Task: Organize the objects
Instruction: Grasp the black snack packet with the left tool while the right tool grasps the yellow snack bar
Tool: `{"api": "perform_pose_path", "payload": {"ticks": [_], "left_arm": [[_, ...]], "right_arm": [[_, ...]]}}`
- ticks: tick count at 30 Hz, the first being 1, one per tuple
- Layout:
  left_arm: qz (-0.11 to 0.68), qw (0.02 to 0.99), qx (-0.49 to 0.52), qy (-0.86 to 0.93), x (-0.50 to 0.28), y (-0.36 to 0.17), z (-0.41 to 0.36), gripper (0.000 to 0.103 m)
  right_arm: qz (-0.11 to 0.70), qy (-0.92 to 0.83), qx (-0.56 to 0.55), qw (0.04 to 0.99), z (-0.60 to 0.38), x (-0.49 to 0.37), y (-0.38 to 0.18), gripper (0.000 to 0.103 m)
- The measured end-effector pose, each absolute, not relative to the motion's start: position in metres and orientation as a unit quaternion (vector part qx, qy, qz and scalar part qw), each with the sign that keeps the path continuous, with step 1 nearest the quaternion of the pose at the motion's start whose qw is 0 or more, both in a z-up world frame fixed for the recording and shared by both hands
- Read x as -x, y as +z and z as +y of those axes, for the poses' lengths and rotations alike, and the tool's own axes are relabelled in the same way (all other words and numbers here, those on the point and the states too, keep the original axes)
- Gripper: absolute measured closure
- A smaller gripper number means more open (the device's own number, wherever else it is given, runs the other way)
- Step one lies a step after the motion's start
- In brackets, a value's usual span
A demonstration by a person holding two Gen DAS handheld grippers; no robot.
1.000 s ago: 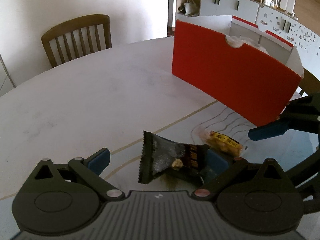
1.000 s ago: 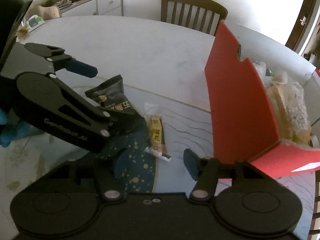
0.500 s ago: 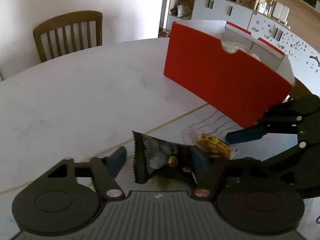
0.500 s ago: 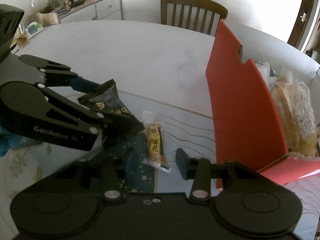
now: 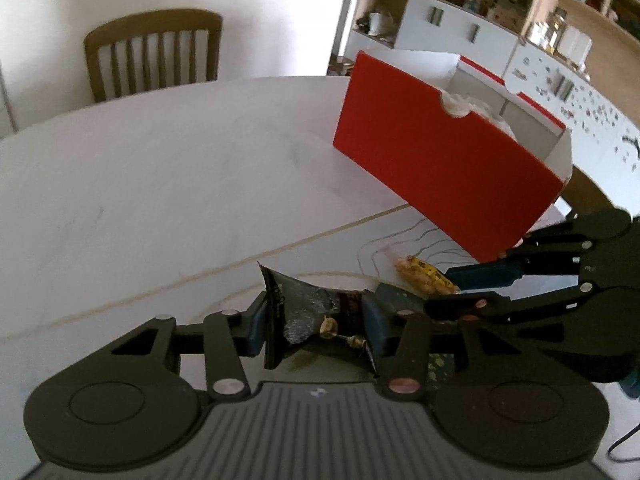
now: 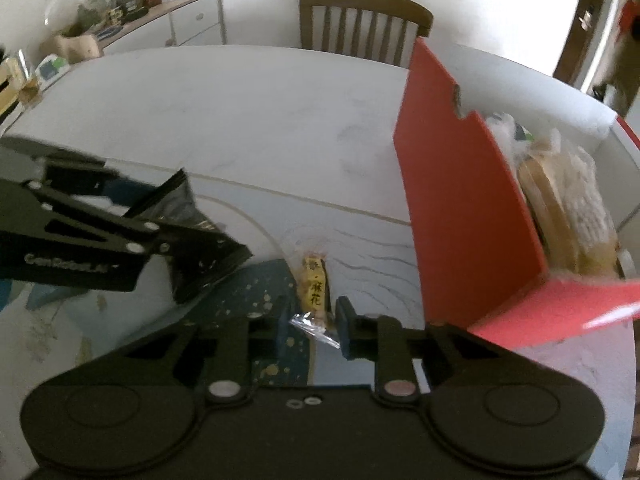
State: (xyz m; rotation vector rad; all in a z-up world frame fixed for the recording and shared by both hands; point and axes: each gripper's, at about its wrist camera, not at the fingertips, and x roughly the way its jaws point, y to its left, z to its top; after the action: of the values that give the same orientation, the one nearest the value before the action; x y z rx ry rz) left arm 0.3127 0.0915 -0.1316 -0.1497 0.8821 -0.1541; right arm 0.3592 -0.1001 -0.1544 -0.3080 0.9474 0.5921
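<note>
Both claws just closed | left claw (image 5: 316,326) pinches dark packet (image 5: 304,316) | right claw (image 6: 312,326) pinches yellow snack (image 6: 314,288)

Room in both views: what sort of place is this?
Probably a home dining room: a round white table, a slatted wooden chair against the wall, and a sideboard cluttered with jars and packets.

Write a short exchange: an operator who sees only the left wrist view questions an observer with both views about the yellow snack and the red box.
Operator: Does the right gripper have the yellow snack?
Observer: Yes. Its jaws have just been closing, and they now pinch the wrapper's clear end.
Operator: What is inside the red box?
Observer: Clear bags of pale snacks, packed against the red wall.
</note>
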Motion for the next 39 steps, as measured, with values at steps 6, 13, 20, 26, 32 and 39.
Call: {"api": "perform_pose_path", "payload": {"ticks": [6, 13, 20, 26, 32, 39], "left_arm": [[0.425, 0.896, 0.105, -0.072, -0.291, -0.12, 0.092, 0.057], [0.413, 0.9, 0.11, -0.081, -0.266, -0.1, 0.086, 0.059], [0.415, 0.898, 0.124, -0.078, -0.242, -0.1, 0.083, 0.07], [0.426, 0.893, 0.13, -0.067, -0.24, -0.113, 0.082, 0.07], [0.417, 0.897, 0.125, -0.072, -0.23, -0.115, 0.08, 0.033], [0.403, 0.907, 0.054, -0.107, -0.225, -0.115, 0.06, 0.02]], "right_arm": [[0.439, 0.284, 0.128, 0.843, -0.107, -0.341, -0.133, 0.085], [0.412, 0.29, 0.138, 0.852, -0.118, -0.315, -0.111, 0.088], [0.437, 0.289, 0.118, 0.844, -0.132, -0.321, -0.124, 0.087], [0.451, 0.298, 0.105, 0.834, -0.124, -0.328, -0.135, 0.082], [0.457, 0.298, 0.101, 0.832, -0.119, -0.332, -0.14, 0.08], [0.46, 0.301, 0.1, 0.83, -0.12, -0.335, -0.138, 0.078]]}}
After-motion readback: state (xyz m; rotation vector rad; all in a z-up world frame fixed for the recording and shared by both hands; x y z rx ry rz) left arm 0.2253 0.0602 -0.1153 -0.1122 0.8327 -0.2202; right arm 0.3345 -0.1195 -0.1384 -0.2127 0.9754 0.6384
